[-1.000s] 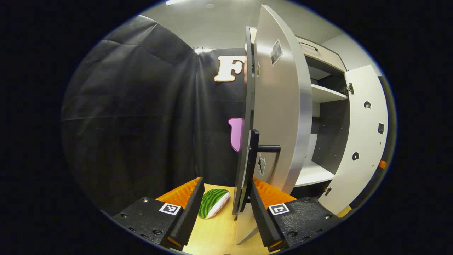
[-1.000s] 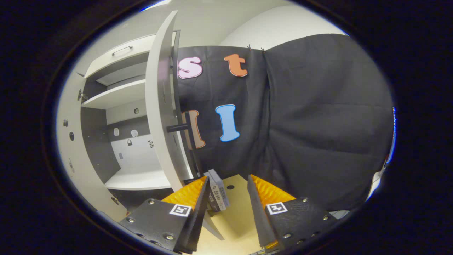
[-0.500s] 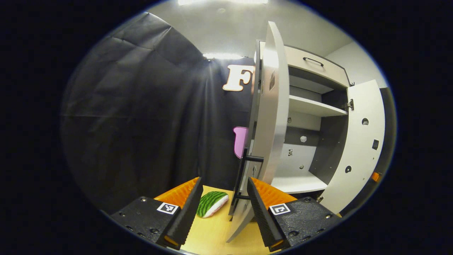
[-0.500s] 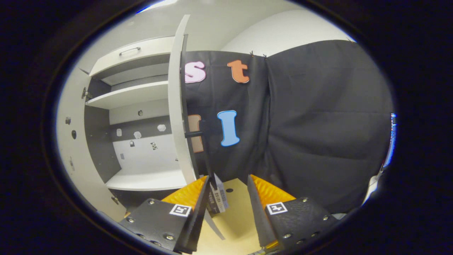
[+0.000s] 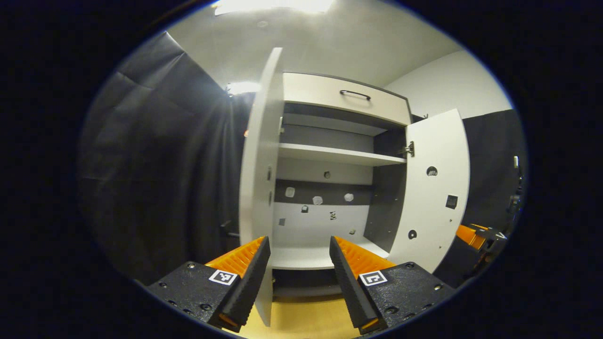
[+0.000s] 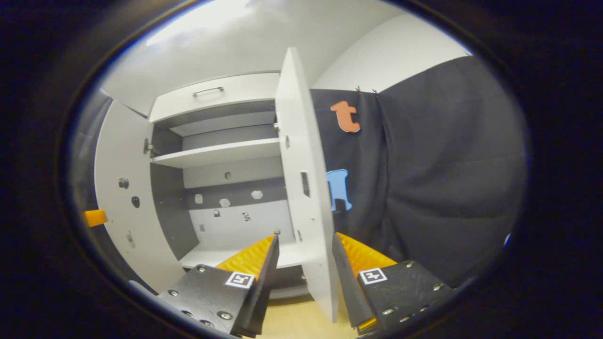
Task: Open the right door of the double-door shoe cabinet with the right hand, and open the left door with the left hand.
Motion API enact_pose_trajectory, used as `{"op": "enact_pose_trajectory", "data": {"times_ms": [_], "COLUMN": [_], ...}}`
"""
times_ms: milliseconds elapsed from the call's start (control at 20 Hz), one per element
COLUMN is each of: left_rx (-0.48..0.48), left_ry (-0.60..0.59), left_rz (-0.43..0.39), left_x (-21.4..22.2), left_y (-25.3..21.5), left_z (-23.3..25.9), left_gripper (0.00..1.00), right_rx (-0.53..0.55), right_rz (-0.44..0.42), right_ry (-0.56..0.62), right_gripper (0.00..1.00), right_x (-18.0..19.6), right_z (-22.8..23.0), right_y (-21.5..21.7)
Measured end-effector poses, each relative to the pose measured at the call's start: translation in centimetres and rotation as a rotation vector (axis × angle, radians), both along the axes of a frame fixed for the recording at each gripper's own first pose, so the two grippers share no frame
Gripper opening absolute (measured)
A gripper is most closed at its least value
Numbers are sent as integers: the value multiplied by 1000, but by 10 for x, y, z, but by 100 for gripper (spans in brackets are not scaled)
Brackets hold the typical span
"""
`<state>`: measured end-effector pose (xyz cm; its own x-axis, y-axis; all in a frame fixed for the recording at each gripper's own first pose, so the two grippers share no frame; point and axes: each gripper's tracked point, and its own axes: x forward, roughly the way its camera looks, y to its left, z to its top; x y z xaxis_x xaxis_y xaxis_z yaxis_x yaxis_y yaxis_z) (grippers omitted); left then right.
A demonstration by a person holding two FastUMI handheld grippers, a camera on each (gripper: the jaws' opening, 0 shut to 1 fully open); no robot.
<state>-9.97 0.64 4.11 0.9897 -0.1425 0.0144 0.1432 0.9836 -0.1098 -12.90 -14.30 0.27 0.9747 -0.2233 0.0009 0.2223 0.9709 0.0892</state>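
Nearest to us in the left gripper view, the left gripper [image 5: 297,278] holds its fingers spread apart and grasps nothing; the bottom edge of the left door [image 5: 256,188] passes just beside the inner face of its left finger [image 5: 245,282], and we cannot tell whether they touch. A second ago this door's handle stood between these same fingers, so we read the handle as released and the hand as drawn back. In the right gripper view, the right gripper [image 6: 304,278] likewise has its fingers parted and empty; the lower edge of the right door [image 6: 306,188] hangs between them, nearer the right finger [image 6: 348,278], with no grip evident. Its handle, seen beside the fingers a second ago, now lies out of sight behind the panel.

Beyond the fingers, both doors stand swung wide, edge-on to their own cameras. The right door [image 5: 433,188] appears right of the left gripper's fingers, the left door [image 6: 125,188] left of the right gripper's. Farther still, the shoe cabinet [image 5: 330,197] shows its open interior, a shelf [image 5: 339,154] and a closed top drawer [image 5: 346,99].

We judge both openings complete; only withdrawal of the grippers appears to remain.
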Motion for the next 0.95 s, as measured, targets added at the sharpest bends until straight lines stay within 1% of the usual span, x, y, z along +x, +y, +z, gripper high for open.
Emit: {"op": "enact_pose_trajectory", "data": {"times_ms": [50,100,150,200,250,300,350,450,500,550,600,750,950], "left_rx": [-6,-15,-17,-13,-6,-1,1,-7,-3,6,17,33,31], "left_ry": [-7,-17,-28,-38,-42,-43,-36,-19,-15,-13,-8,15,34], "left_rz": [-24,-48,-69,-82,-86,-85,-82,-61,-40,-19,-4,16,14], "left_x": [6,10,15,21,27,33,38,47,53,58,61,65,69], "left_y": [-14,-26,-39,-48,-53,-57,-60,-60,-57,-54,-51,-50,-49], "left_z": [3,5,8,8,7,7,4,-1,-4,-7,-12,-22,-33], "left_gripper": [79,75,83,84,87,88,89,93,96,96,96,96,96], "right_rx": [2,7,10,5,-7,-20,-32,-36,-34,-35,-36,-41,-37], "right_rz": [30,65,99,134,157,175,193,243,259,263,264,267,254], "right_ry": [-9,-15,-13,-5,9,18,27,44,48,53,57,58,54], "right_gripper": [58,59,59,59,66,58,66,71,84,89,100,100,100], "right_x": [5,10,16,22,28,33,37,45,49,51,53,60,63], "right_z": [4,6,7,6,3,1,-1,-6,-6,-7,-8,-8,-7], "right_y": [15,31,46,61,71,80,88,106,114,118,119,123,120]}}
